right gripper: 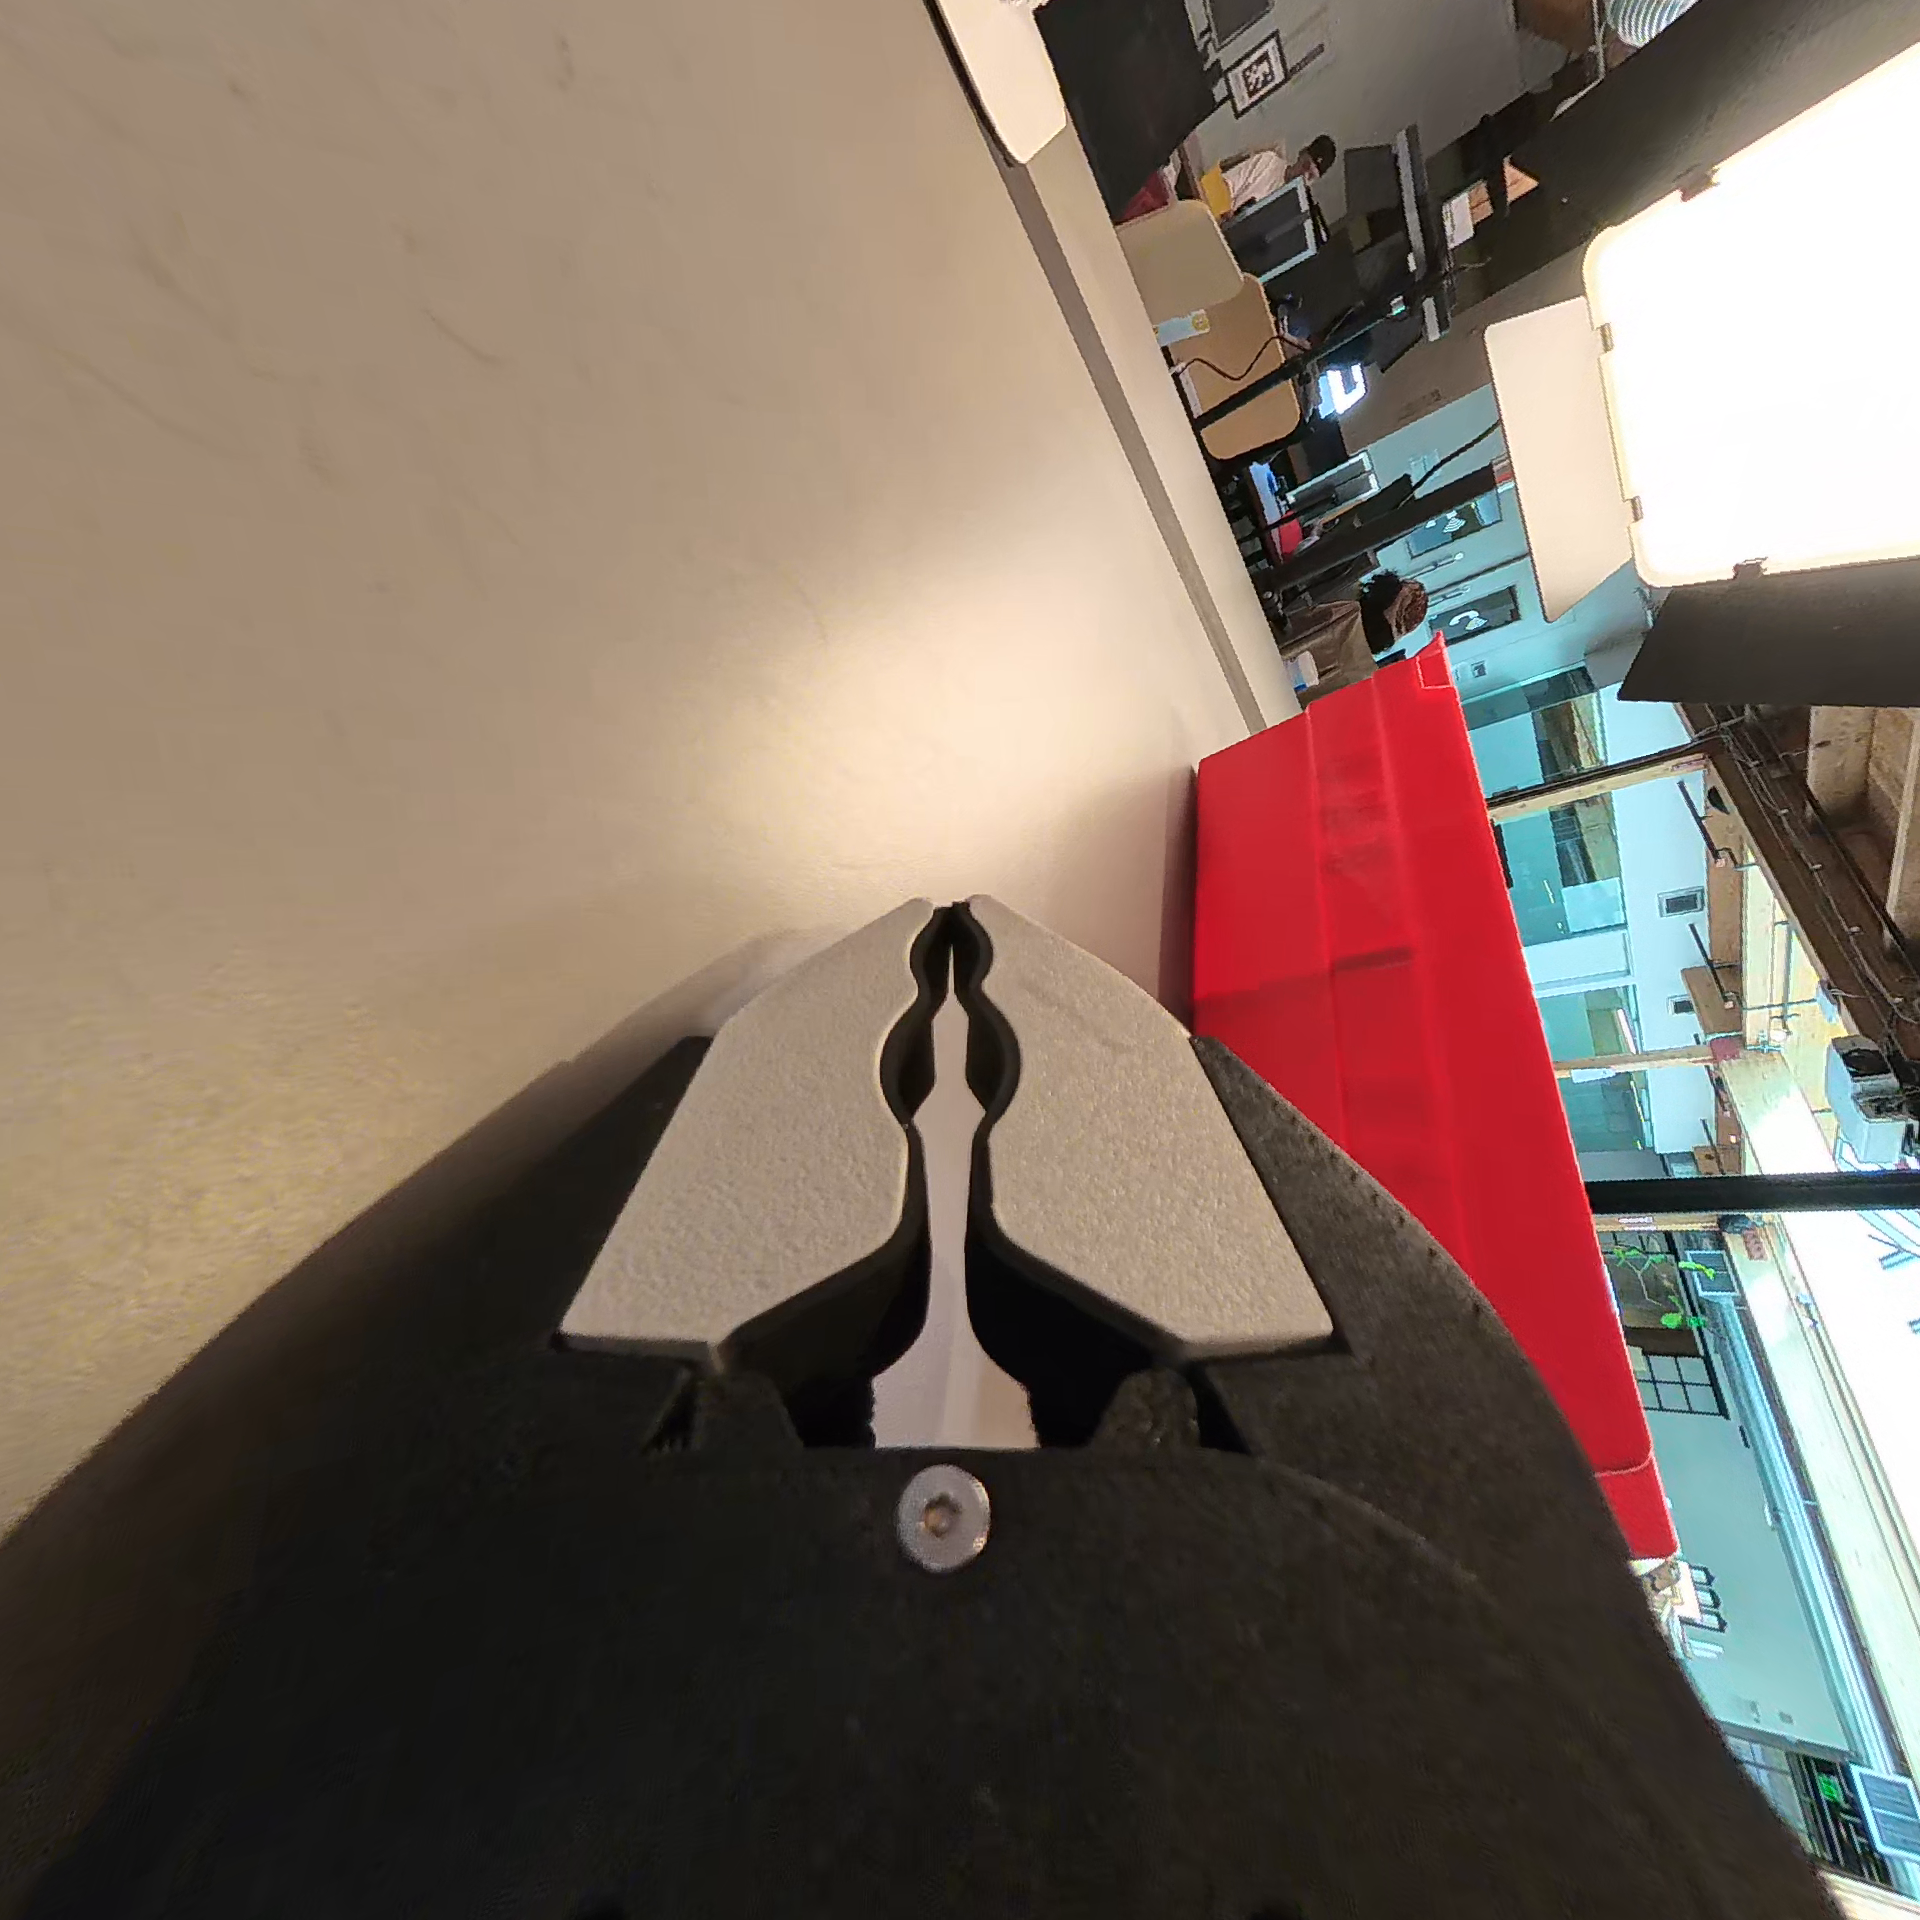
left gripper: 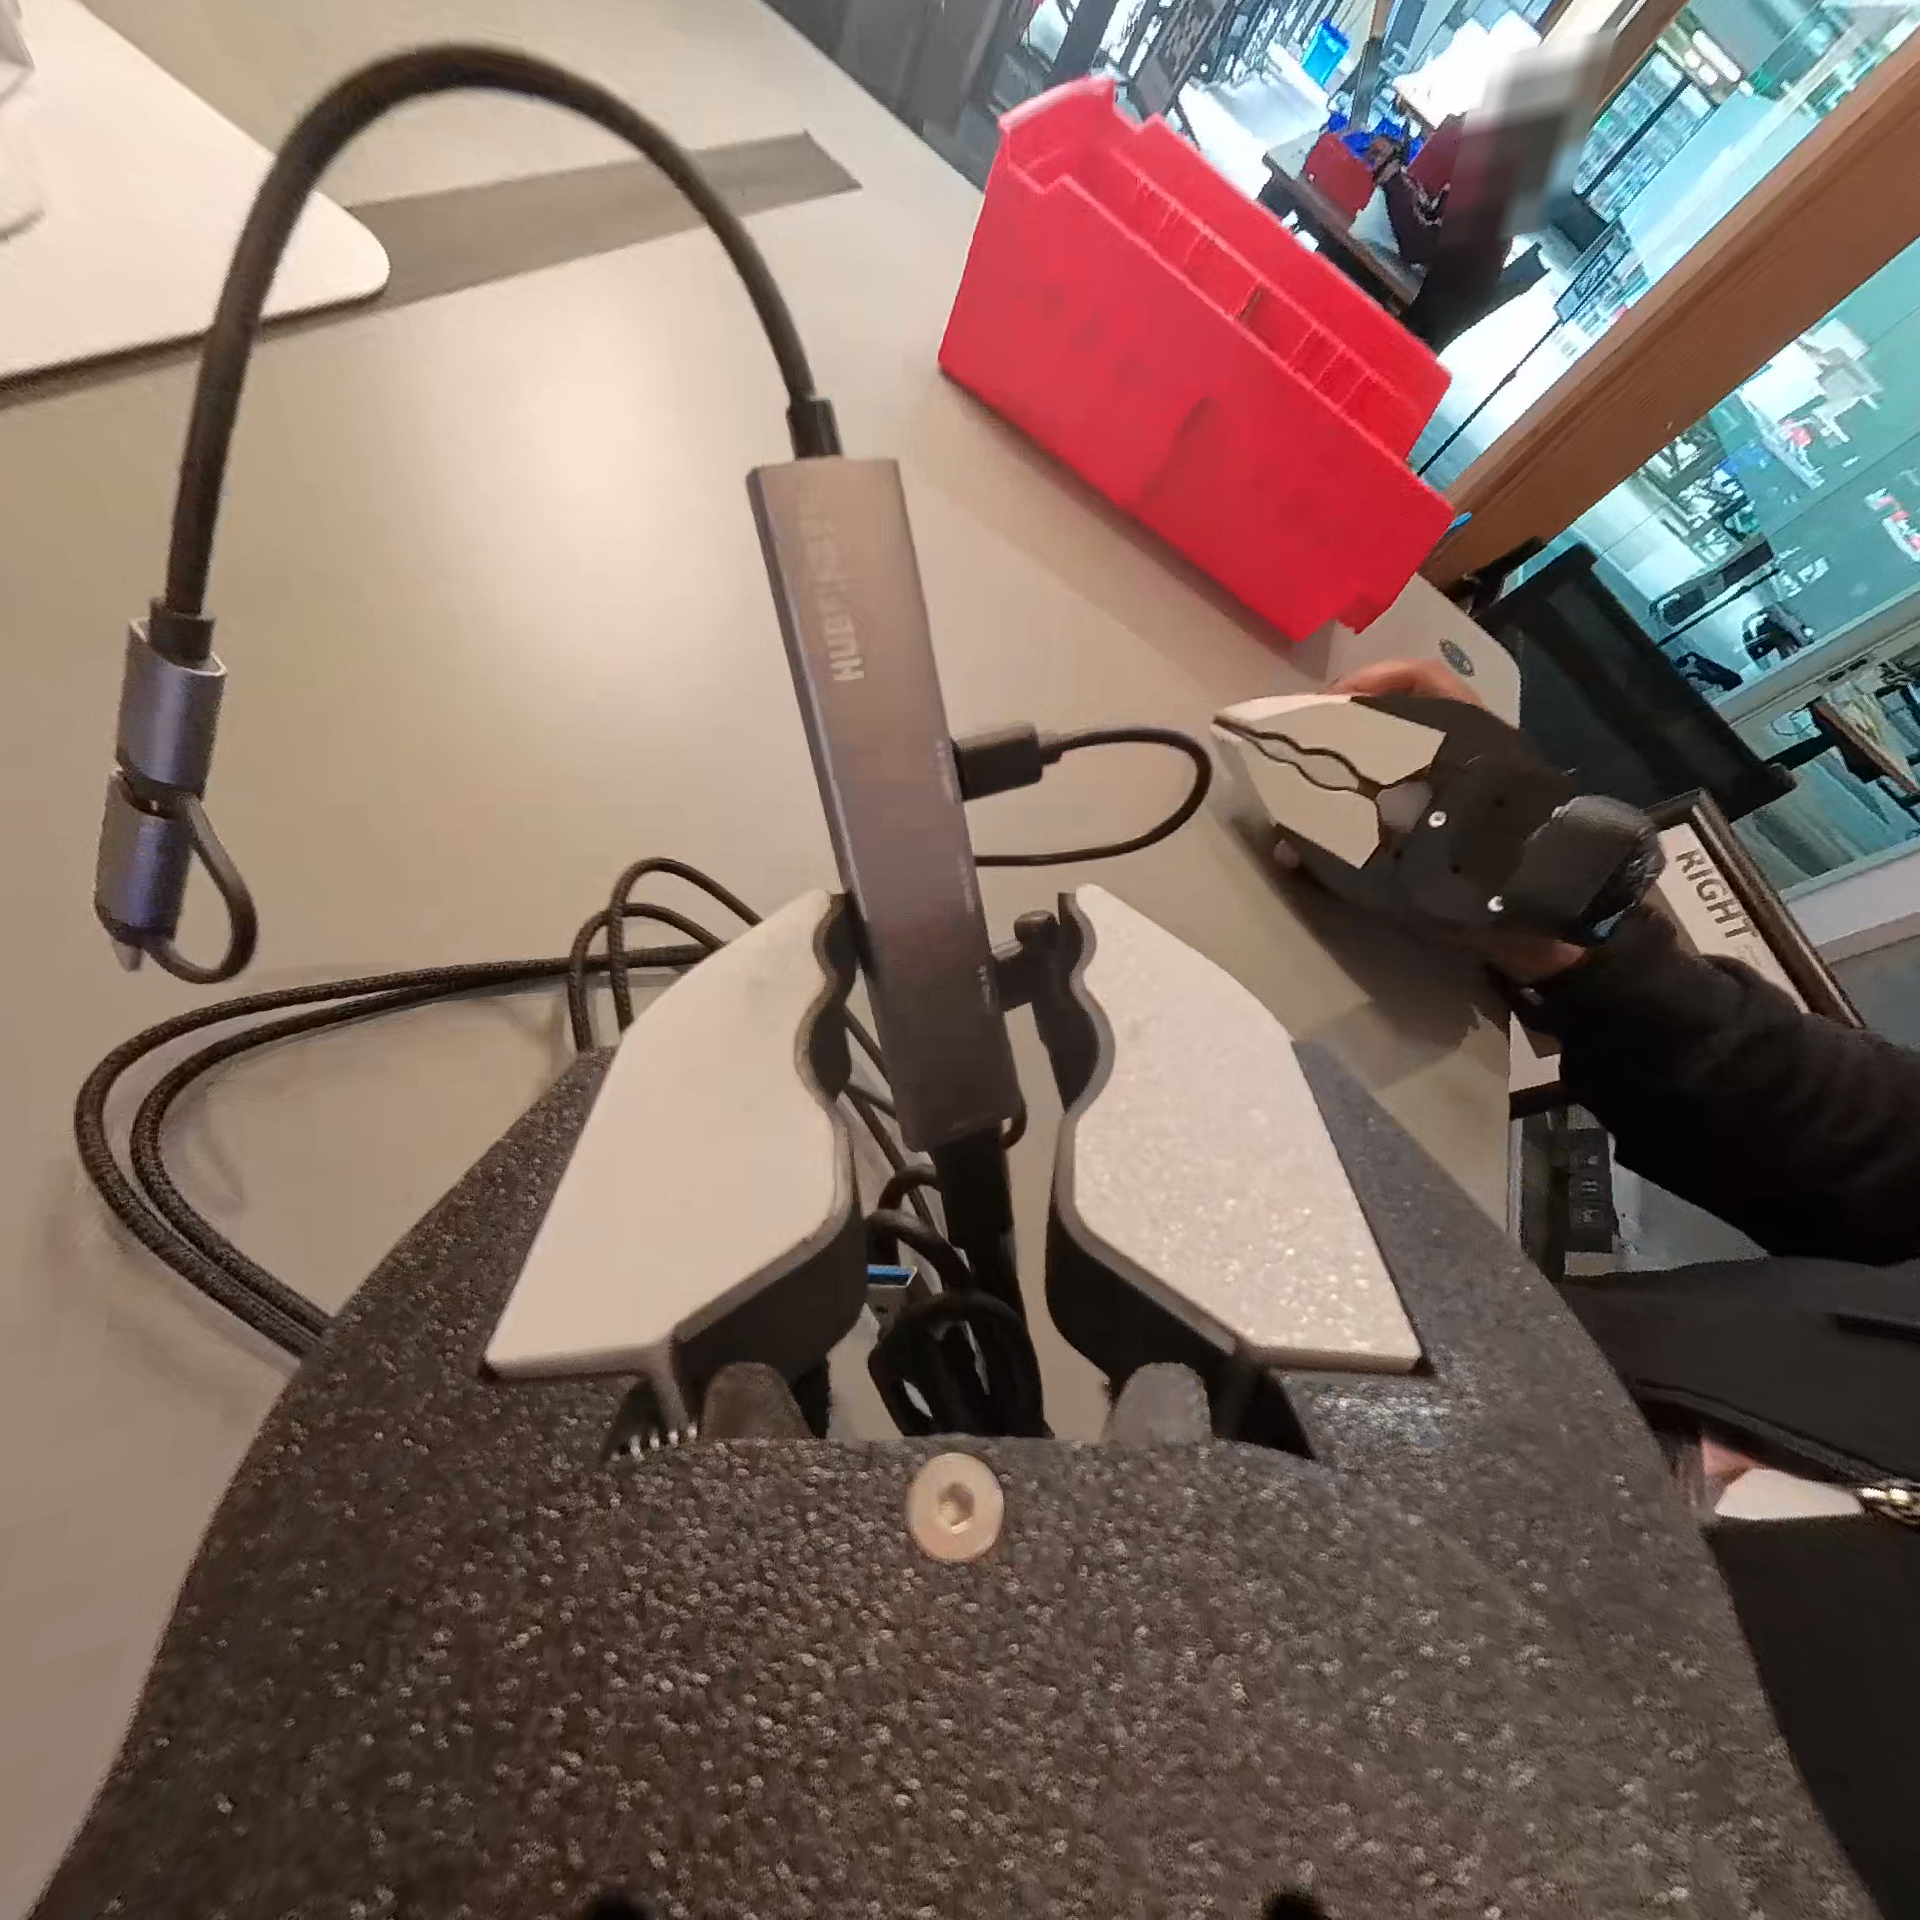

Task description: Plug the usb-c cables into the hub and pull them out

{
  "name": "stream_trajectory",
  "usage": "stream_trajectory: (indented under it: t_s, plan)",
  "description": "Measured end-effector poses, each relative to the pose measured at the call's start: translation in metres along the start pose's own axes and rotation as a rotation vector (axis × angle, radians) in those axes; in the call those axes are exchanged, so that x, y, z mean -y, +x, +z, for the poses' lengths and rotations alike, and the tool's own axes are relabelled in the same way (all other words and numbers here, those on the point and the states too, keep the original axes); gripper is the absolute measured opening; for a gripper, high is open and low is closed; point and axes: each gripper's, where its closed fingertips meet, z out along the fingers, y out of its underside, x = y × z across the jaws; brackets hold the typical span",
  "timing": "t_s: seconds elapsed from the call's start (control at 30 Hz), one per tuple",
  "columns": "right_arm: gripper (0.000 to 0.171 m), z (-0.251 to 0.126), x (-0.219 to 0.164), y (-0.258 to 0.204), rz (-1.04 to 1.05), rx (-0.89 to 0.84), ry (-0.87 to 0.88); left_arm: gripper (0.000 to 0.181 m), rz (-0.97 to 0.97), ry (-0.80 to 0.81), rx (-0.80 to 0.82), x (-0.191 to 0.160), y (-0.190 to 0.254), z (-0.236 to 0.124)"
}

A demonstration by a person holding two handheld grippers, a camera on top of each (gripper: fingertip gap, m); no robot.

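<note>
Beige table [left gripper: 520, 582], red bin [left gripper: 1184, 343], glass windows [left gripper: 1766, 436], bright light panel [right gripper: 1766, 343]

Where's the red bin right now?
In the left wrist view the red bin sits on the table at upper right, beyond the hub; in the right wrist view it's just right of the right tool.

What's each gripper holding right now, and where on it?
The left gripper appears to pinch the hub at its near end. The right gripper is shut on nothing.
</note>
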Motion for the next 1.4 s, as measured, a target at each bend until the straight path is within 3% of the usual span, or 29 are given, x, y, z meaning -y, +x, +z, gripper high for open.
stream_trajectory:
  t_s: [0.23,0.37,0.7,0.83,0.93,1.27,1.4]
  plan:
    - [0.0,-0.001,0.0,0.0,-0.004,-0.003,0.003,0.047,0.072,0.103,0.001,-0.003,0.009,-0.021]
    - [0.0,-0.001,0.0,0.0,-0.004,-0.002,0.003,0.047,0.089,0.122,0.086,-0.015,0.004,-0.039]
    - [0.0,-0.001,-0.001,-0.001,-0.002,0.008,0.002,0.049,0.199,-0.225,0.414,-0.093,-0.027,-0.021]
    - [0.0,-0.002,0.0,-0.003,-0.009,0.015,0.015,0.04,0.082,-0.188,0.351,-0.102,-0.023,-0.009]
    - [0.0,-0.003,0.001,-0.004,-0.012,0.024,0.023,0.014,-0.005,-0.14,0.26,-0.103,-0.013,-0.005]
    - [0.0,-0.005,0.013,-0.014,-0.013,0.111,0.089,0.01,-0.075,-0.05,0.231,-0.105,0.01,0.008]
    - [0.007,-0.01,0.04,-0.032,0.035,0.287,0.195,0.007,-0.095,-0.063,0.149,-0.109,0.029,0.017]
